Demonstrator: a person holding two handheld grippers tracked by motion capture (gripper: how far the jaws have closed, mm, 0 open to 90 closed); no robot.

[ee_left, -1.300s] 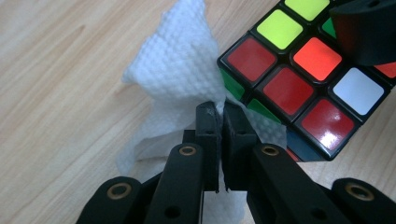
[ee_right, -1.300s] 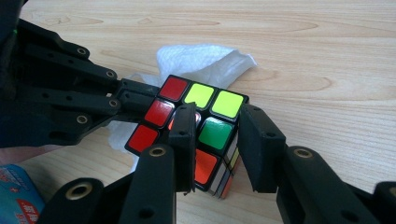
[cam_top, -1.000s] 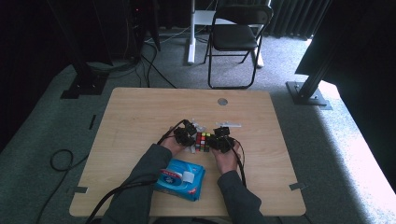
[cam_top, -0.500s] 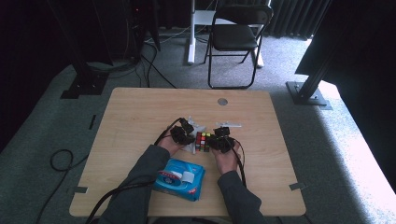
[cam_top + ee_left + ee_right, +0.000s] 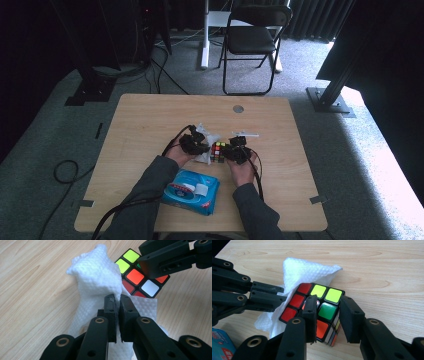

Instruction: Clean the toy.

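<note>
Cube [image 5: 318, 312], a colour puzzle, sits mid-counter [image 5: 150, 125] clamped by the right tool [image 5: 328, 315], while the left tool [image 5: 117, 312] is closed on a white wipe [image 5: 97, 282] pressed to its side. Wiping looks to be under way (the next stroke needs a steady hold). Near the person lies a blue wipe pack [image 5: 192, 190]; a folding chair [image 5: 250, 40] stands beyond on grey carpet [image 5: 350, 165].

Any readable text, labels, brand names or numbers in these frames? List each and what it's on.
Blue wipes pack: print on the wrapper and the white flap, too small and blurred to read.
Same pack in the right gripper view: red and white characters on the corner, cut off, unreadable.
Puzzle cube: plain colour stickers, no text.
</note>
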